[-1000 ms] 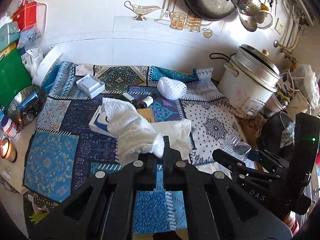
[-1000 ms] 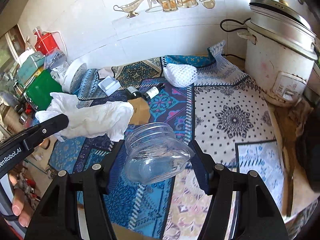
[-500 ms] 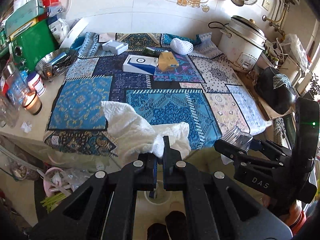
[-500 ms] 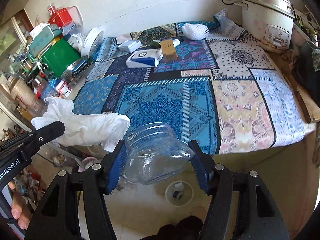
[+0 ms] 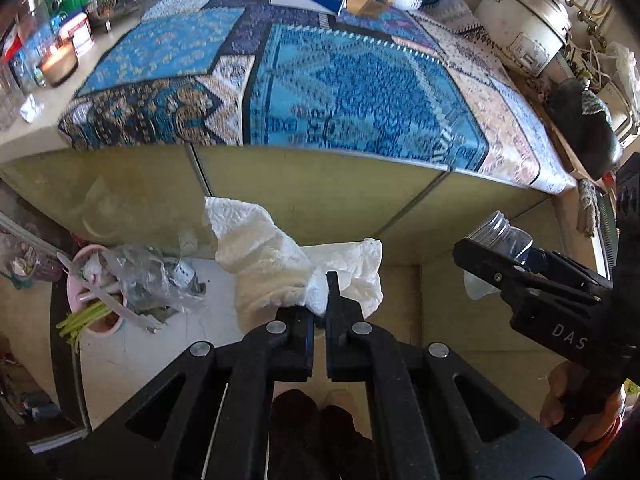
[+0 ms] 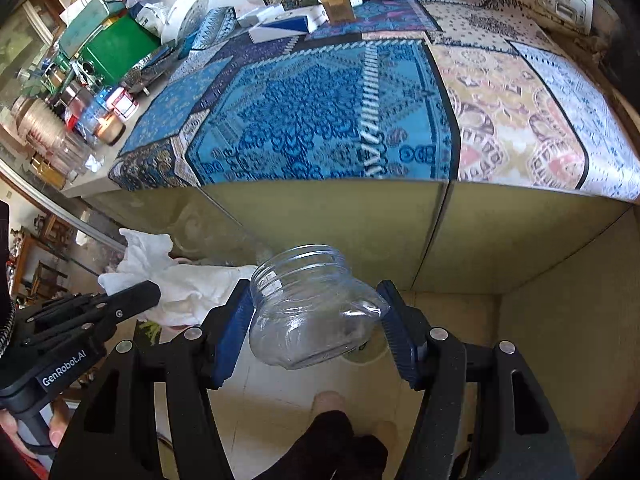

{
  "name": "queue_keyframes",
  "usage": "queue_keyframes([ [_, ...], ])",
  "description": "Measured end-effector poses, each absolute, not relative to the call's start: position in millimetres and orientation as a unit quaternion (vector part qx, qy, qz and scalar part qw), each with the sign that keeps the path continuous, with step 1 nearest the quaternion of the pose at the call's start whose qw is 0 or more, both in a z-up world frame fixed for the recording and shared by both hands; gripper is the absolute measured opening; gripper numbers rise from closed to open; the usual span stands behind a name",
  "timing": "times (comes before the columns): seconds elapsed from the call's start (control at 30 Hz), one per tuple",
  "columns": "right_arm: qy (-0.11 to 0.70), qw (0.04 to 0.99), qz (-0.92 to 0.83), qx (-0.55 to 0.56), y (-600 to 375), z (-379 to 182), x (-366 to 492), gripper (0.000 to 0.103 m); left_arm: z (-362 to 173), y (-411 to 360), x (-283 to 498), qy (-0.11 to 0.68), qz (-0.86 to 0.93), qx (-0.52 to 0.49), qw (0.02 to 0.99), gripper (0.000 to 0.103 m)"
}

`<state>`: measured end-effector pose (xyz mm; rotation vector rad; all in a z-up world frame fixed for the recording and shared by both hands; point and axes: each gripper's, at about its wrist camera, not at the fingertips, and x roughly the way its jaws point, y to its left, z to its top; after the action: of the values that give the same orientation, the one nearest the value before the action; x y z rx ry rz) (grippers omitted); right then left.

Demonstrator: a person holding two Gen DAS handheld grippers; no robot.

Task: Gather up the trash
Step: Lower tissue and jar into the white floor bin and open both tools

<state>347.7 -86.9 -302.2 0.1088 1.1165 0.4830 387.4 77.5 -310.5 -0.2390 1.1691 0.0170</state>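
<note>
Left gripper (image 5: 320, 312): clamped on crumpled white paper towel (image 5: 276, 268), which hangs forward of the fingertips, below the counter's front edge (image 5: 320, 152). Right gripper (image 6: 316, 312): pads pressing clear plastic jar (image 6: 312, 312) sideways, likewise below that edge.

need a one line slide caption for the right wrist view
Right gripper holding a clear plastic jar below the counter edge, left gripper alongside with a crumpled paper towel.
</note>
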Motion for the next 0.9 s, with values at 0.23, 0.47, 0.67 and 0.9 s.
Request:
queue_keyframes([
  [0.23,0.559,0.795,0.231,0.048,-101.2,-388.2,348.7,0.059,-411.7,59.1,386.3,0.587,0.023,-0.144,0.797,0.002],
  [0.47,0.599,0.767,0.219,0.068,-109.9,-501.0,356.4,0.059,-540.7,50.5,403.2,0.629,0.025,-0.157,0.761,0.002],
  [0.67,0.618,0.756,0.206,0.067,-105.6,-592.2,361.0,0.059,-653.0,49.9,413.0,0.649,0.008,-0.176,0.740,0.002],
  [0.9,0.629,0.752,0.185,0.072,-96.7,-677.5,369.8,0.059,-773.8,57.9,422.2,0.672,0.005,-0.205,0.712,0.002],
])
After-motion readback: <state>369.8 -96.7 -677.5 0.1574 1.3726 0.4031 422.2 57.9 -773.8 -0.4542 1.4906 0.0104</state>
